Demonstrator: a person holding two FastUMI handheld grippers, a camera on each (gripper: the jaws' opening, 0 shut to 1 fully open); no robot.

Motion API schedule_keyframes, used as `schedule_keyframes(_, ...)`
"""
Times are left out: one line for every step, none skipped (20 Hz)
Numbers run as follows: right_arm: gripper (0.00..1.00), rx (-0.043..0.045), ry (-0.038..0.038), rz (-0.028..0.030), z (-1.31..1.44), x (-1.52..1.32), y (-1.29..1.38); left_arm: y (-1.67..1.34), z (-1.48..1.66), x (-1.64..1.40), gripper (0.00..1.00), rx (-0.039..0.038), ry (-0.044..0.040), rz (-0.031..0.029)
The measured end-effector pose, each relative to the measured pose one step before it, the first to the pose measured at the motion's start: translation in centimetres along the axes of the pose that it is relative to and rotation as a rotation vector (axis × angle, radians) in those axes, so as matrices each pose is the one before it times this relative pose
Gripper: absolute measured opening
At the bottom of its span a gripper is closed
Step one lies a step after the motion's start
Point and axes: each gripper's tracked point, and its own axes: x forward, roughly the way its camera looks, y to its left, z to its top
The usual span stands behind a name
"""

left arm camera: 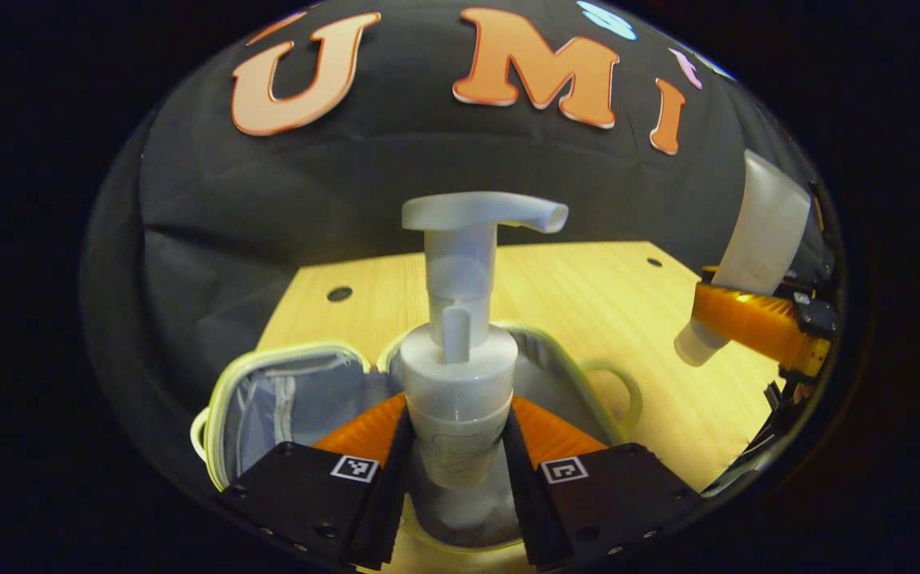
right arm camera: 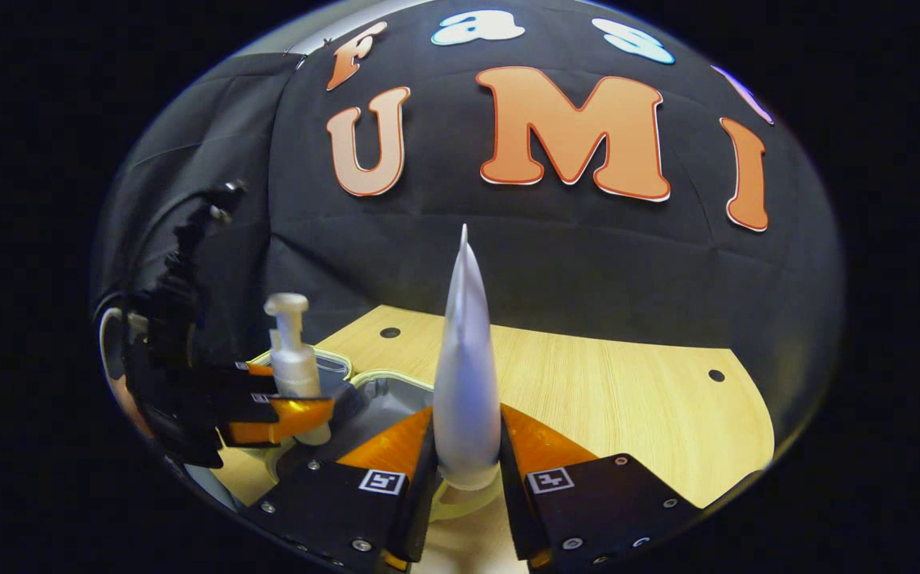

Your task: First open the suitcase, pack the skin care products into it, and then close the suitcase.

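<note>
My left jaws (left arm camera: 458,446) are closed on a white pump bottle (left arm camera: 460,351), both pads pressing its body just below the collar; it stands upright between them, nozzle pointing right. My right jaws (right arm camera: 466,458) are closed on a white tube (right arm camera: 466,375), cap end down between the pads, its flat crimped tip pointing up.

Below and just beyond the pump bottle lies the suitcase (left arm camera: 285,399), open, its grey lining and pale green rim showing, with one half to the left and the other running right to a loop handle. It rests on the near part of the wooden bench (left arm camera: 587,303).

In the left gripper view the right jaws and tube hang at far right above the bench. In the right gripper view the left jaws hold the pump bottle at left, above the open suitcase.
</note>
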Motion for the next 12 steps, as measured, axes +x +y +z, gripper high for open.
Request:
schedule_keyframes(0.41,0.00502,0.00829,-0.00553,-0.262,-0.021,0.439,-0.182,-0.729,0.522,0.59,-0.0056,0.03744,-0.02099)
schedule_keyframes(0.41,0.00381,0.01962,0.00019,-0.631,0.033,0.487,-0.104,-0.394,0.137,0.59,-0.0032,0.0332,-0.0121)
schedule_keyframes(0.42,-0.00027,0.01295,0.00123,-0.37,-0.013,0.339,-0.103,-0.547,0.436,0.59,-0.00236,0.03819,-0.00307)
schedule_keyframes(0.42,-0.00296,0.02122,0.00115,-0.483,0.127,0.069,-0.21,-0.403,0.212,0.59,0.00024,0.03161,-0.00776)
schedule_keyframes(0.42,-0.00075,0.01321,0.00199,-0.375,0.108,0.17,-0.224,-0.955,0.409,0.59,-0.00301,0.04609,-0.00346)
schedule_keyframes(0.42,0.0,0.01453,-0.00081,-0.312,0.161,-0.102,-0.381,-0.378,0.339,0.59,-0.00636,0.03494,-0.00568)
schedule_keyframes(0.42,-0.00191,0.0102,0.00443,-0.245,0.304,-0.068,-0.172,-0.661,0.259,0.59,-0.00701,0.04532,-0.00495)
schedule_keyframes(0.42,-0.00557,0.00646,0.00107,-0.166,0.243,-0.15,-0.205,-0.348,0.127,0.59,-0.00216,0.02625,-0.00512)
schedule_keyframes(0.42,-0.00354,0.00249,0.00739,0.022,0.237,-0.108,0.007,-0.716,0.159,0.59,-0.00536,0.03042,0.00732)
schedule_keyframes(0.41,0.00252,0.00749,0.0038,-0.056,0.248,-0.172,-0.008,-0.413,0.14,0.59,-0.00821,0.02269,0.00568)
schedule_keyframes(0.42,0.00625,0.00796,0.01127,-0.207,0.329,-0.135,0.069,-0.505,0.062,0.59,-0.01683,0.02845,0.00571)
schedule_keyframes(0.42,0.00559,0.00615,0.00916,-0.041,0.27,0.048,-0.058,-0.366,0.116,0.59,-0.01038,0.02605,-0.00115)
